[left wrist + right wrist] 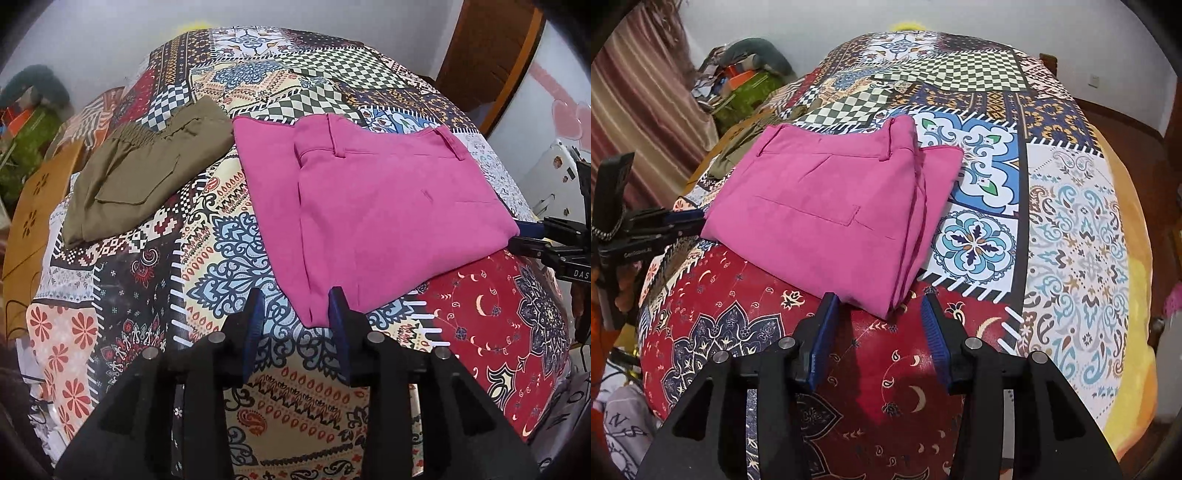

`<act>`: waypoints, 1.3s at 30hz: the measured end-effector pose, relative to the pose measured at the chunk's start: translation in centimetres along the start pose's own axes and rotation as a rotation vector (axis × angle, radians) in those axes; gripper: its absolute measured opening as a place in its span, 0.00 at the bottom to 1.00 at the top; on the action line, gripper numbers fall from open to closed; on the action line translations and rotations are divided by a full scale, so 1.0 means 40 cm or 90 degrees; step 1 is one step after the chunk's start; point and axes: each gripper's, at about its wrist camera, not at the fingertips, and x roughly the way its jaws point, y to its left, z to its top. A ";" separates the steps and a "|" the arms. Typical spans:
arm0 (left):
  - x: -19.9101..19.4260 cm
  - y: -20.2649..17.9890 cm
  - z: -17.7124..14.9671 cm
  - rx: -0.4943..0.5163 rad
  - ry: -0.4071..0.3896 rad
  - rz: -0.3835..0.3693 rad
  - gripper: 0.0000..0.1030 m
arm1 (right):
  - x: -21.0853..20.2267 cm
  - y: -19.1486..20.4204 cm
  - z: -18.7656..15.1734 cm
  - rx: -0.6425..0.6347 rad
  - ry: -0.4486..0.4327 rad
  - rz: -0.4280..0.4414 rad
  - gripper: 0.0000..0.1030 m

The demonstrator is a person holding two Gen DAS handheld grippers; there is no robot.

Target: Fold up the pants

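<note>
A: Where are the pink pants (pixel 373 206)?

B: Folded into a flat stack on the patchwork bedspread (pixel 229 251), waistband on the far side. A second pair, olive pants (pixel 140 177), lies folded just beside the pink pants, apart from them.

A: And the left hand-held gripper (pixel 297 317)?

B: Released, its blue pads spread, gripping nothing. One pad sits at the near corner of the pink pants; I cannot tell whether it touches the cloth.

A: The right hand-held gripper (pixel 881 315)?

B: Also released and gripping nothing, its pads spread either side of another near corner of the pink pants, over the red panel of the bedspread.

A: Anything beyond the pink pants?

B: A striped curtain (pixel 646 99) and a heap of clutter (pixel 746 70).
</note>
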 end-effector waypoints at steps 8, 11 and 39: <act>-0.047 0.009 0.051 -0.003 -0.038 0.023 0.47 | -0.051 0.013 0.041 -0.008 -0.030 -0.048 0.52; -0.053 0.029 0.082 -0.030 -0.059 0.005 0.59 | -0.070 0.007 0.068 -0.001 -0.058 -0.049 0.57; 0.144 0.068 0.198 -0.150 -0.002 -0.136 0.70 | 0.098 -0.068 0.151 0.117 -0.017 0.055 0.65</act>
